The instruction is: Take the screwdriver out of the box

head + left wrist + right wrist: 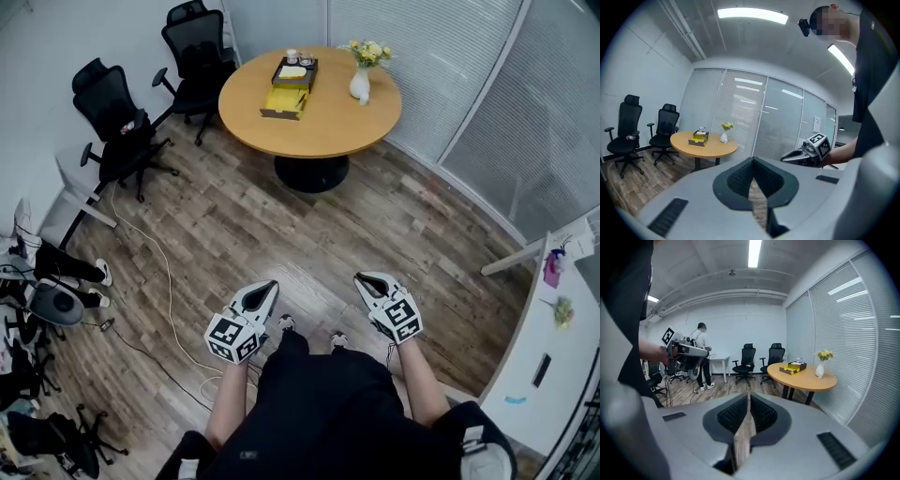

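The box (pixel 289 86), a dark tray with yellow contents, lies on the round wooden table (pixel 323 131) far ahead. It also shows small in the left gripper view as the box (pixel 698 138) and in the right gripper view as the box (pixel 793 367). No screwdriver can be made out at this distance. My left gripper (pixel 269 284) and right gripper (pixel 362 278) hang side by side in front of my body, over the wood floor and well short of the table. The left gripper (pixel 753 161) is shut and empty. The right gripper (pixel 749 397) is shut and empty too.
A white vase with flowers (pixel 360 82) stands on the table right of the box. Two black office chairs (pixel 122 117) sit left of the table. Cables (pixel 169 281) trail over the floor at left. A white desk (pixel 553 347) is at right, with blinds behind. A person (pixel 702 357) stands at the back.
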`<state>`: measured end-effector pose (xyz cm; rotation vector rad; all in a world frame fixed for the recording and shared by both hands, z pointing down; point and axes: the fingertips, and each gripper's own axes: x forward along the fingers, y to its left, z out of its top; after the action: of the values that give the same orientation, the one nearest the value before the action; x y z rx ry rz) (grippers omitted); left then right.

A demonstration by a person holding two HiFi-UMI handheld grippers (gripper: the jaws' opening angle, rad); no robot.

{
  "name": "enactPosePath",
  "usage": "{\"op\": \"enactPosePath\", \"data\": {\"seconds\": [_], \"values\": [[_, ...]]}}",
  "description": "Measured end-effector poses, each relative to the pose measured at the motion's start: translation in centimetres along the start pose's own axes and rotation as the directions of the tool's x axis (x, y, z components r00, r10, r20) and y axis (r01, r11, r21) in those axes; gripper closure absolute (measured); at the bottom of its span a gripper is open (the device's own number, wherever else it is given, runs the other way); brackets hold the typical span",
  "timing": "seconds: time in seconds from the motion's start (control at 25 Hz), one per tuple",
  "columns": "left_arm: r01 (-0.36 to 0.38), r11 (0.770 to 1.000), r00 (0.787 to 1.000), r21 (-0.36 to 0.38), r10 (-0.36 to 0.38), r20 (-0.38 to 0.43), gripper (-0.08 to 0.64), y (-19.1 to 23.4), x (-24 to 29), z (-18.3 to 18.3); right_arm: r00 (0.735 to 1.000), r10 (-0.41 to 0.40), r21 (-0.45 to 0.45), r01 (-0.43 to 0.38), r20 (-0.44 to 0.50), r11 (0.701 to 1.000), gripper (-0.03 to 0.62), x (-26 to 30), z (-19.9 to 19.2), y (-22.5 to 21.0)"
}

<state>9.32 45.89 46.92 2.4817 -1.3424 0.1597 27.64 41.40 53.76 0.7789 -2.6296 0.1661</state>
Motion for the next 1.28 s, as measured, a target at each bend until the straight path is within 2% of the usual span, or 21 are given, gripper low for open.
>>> {"op": "enactPosePath", "data": {"seconds": [0.16,0.44,0.84,1.08,1.28], "values": [[0.028,1.000,1.000,0.012,-0.028,0.002,0.554,2.2,-0.2,1.1,0.999,-0.040,0.057,0.039,0.014,0.998,0.577,1.4,0.7,-0.1],[0.073,0.997,0.997,0.039,-0.073,0.012,0.554,7.1,-0.2,3.3,0.997,-0.076,0.062,0.075,0.015,0.995,0.577,5.8,3.0,0.1],[0.117,0.993,0.993,0.034,-0.116,-0.015,0.554,15.0,-1.7,3.4,0.989,-0.146,0.074,0.144,0.015,0.987,0.577,12.1,5.6,1.5],[0.132,0.991,0.991,0.028,-0.131,-0.027,0.554,16.9,-0.9,3.6,0.986,-0.166,0.101,0.168,-0.021,0.981,0.577,13.0,4.6,1.3],[0.137,0.990,0.990,0.020,-0.136,-0.035,0.554,17.8,0.8,3.8,0.983,-0.180,0.135,0.181,-0.020,0.974,0.577,14.0,5.0,-0.8]]}}
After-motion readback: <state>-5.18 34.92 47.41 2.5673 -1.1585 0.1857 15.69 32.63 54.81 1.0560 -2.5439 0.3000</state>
